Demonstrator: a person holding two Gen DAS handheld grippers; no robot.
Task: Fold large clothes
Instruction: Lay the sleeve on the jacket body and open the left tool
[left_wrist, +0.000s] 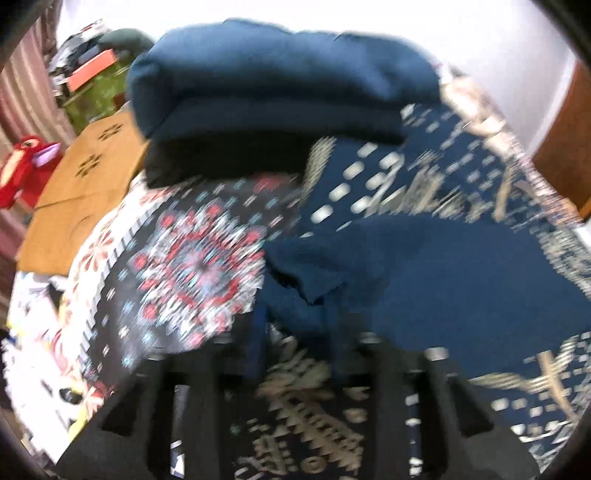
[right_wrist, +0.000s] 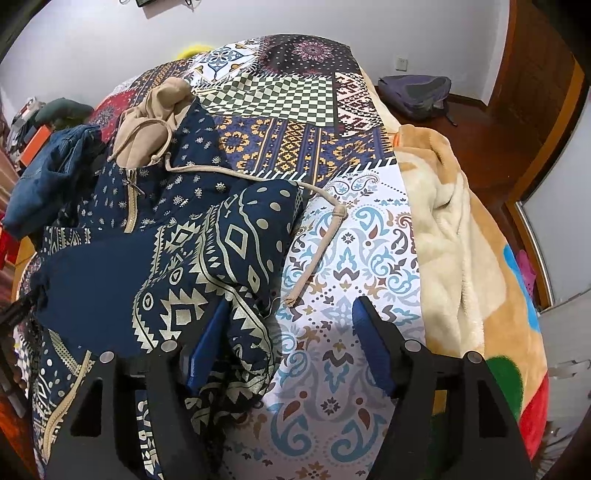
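Since your right hand-held gripper (right_wrist: 288, 332) sits half open, gripping nothing, beside the navy printed garment (right_wrist: 207, 266); closing now could snag the tan drawstring (right_wrist: 317, 254) too; left's too blurry to tell.

**Two black hand-held grippers with blue finger pads**

The right gripper (right_wrist: 288, 332) is made of matte black plastic. Each side has a wide angular bracket with triangular cut-outs, and on top of each bracket there are round silver screw heads (two on each side are visible). Its fingers (right_wrist: 371, 350) are covered with bright blue ribbed pads, long and narrow in shape.

The left gripper (left_wrist: 295, 354) has the same black brackets with the same cut-outs and pale screw heads. Its picture is strongly blurred, so its fingers (left_wrist: 256, 339) look only like dark blue strips. No cables, markings or sleeves can be seen.
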